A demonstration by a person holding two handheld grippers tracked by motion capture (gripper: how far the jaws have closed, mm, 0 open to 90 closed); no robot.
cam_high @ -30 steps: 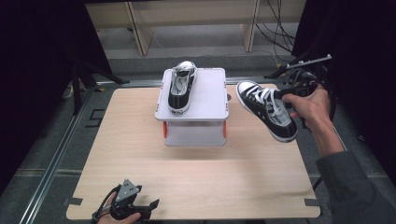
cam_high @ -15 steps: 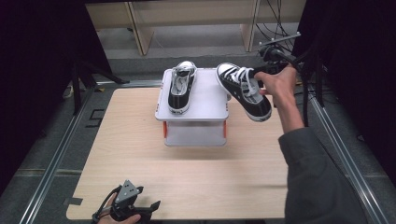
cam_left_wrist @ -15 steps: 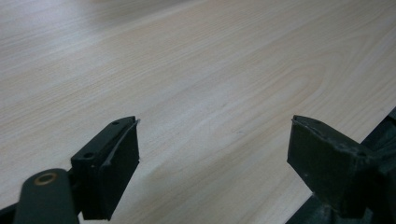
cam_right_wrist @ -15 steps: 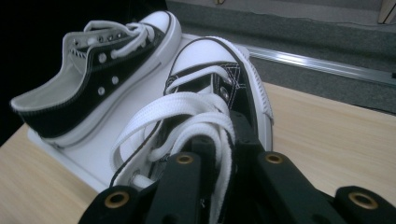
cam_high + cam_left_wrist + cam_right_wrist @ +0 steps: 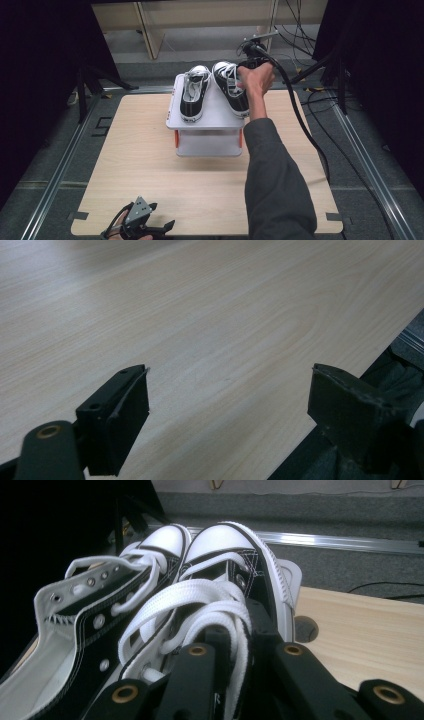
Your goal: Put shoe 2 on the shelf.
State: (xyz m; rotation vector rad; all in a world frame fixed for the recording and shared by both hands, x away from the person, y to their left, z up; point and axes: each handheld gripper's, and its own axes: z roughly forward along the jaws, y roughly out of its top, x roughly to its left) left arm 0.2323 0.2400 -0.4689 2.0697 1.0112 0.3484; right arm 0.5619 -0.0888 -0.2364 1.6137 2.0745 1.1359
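Right hand-held gripper [image 5: 248, 64] is clamped on the collar of the second sneaker [image 5: 231, 90], jaws closed tight over the fabric and laces; in the right gripper view the hand-held gripper [image 5: 235, 680] grips the shoe's right side wall. That sneaker sits over the right half of the white stand [image 5: 212, 112], toe toward the person, heel at the far edge. Can't tell if the sole is fully down on the top or a bit lifted. First sneaker [image 5: 192, 92] lies on the left half of the stand, just beside it and parallel, laces loose. Stand is in the middle-far part of the bench [image 5: 150, 175].

Left hand-held gripper [image 5: 142, 226] rests at the near edge of the bench, jaws wide apart with nothing between them; the left gripper view has bare wood between the pads [image 5: 125, 425].

Progress, judged: pair nearly placed. One shoe done, the second positioned but not released. Left: set it flat, let go, pull the right hand away.
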